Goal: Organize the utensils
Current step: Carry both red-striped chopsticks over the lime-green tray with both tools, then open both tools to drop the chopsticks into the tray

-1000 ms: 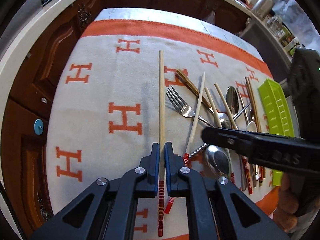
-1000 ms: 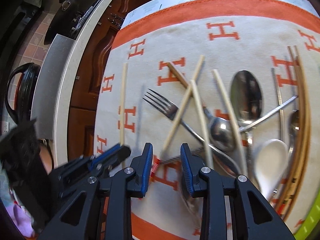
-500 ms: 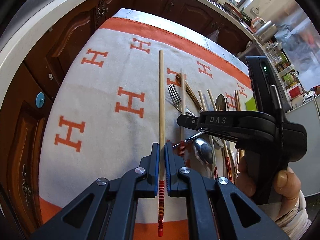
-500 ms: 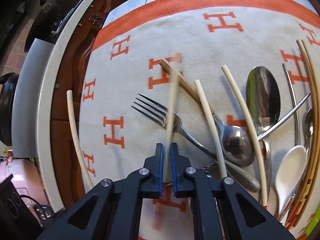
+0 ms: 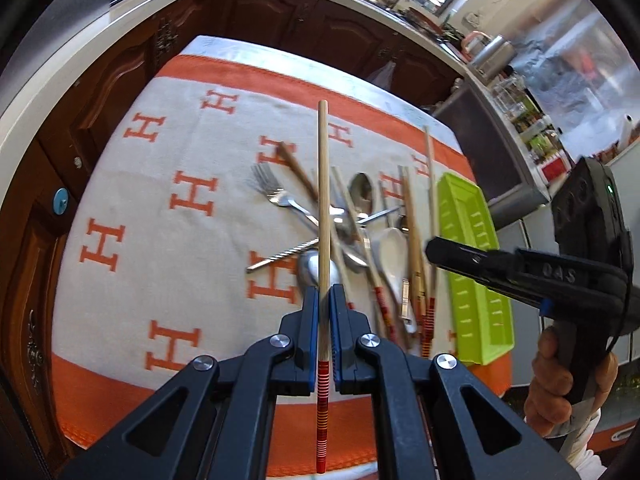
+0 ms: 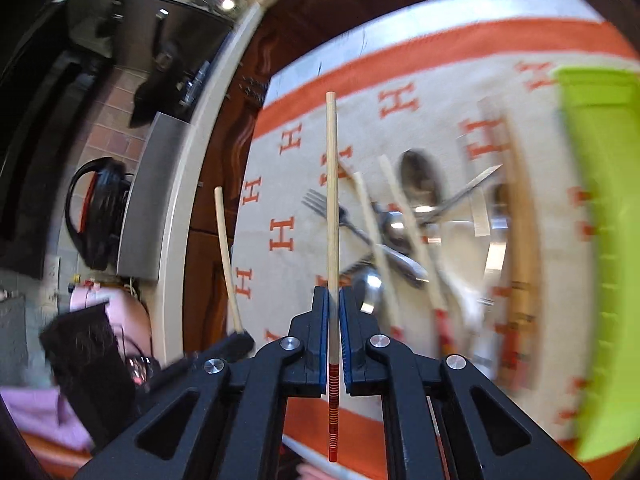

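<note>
Above the orange-lettered cloth [image 5: 168,248], each gripper's jaws clamp one chopstick lengthwise between them.

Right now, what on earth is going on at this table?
A person is sorting cutlery with two hand-held tools. The left gripper is shut on a chopstick with a red-striped end, and the right gripper is shut on a matching one. Both are held above the pile of forks, spoons and chopsticks on the orange-and-white cloth. A green tray sits beside the pile.
</note>
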The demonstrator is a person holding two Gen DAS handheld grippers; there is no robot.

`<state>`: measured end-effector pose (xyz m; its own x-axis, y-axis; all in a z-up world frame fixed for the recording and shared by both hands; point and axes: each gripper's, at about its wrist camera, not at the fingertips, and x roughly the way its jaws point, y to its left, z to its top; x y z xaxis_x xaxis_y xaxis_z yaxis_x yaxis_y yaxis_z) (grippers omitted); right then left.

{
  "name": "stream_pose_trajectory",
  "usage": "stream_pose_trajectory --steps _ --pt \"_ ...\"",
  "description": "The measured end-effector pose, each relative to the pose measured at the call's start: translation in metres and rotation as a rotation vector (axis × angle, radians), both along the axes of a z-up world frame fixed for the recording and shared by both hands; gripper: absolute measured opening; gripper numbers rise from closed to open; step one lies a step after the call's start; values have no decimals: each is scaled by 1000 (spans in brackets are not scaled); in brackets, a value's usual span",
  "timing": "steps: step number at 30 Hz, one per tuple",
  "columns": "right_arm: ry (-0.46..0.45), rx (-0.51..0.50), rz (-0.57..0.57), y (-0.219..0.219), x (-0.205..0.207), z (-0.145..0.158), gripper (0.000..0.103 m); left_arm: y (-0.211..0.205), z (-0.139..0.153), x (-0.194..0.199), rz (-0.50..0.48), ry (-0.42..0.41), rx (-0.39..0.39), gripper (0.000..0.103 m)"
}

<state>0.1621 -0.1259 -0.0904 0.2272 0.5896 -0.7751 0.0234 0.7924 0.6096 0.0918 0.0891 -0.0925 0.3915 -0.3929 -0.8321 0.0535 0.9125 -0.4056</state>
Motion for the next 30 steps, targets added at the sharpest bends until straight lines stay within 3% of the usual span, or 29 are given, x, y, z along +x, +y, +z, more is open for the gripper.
stream_pose_trajectory --steps 8,13,22,30 --pt "-174 -194 -173 -125 -67 55 5 -78 24 1 -109 -31 -29 3" --pt "-208 -304 -261 -188 -84 65 5 -139 26 15 -167 -18 -42 3" --pt "-195 -473 -242 -233 -73 29 6 -233 4 48 -237 29 -41 3" --pt "-84 -443 -229 -260 -52 -27 8 -271 -43 75 -221 118 -30 3"
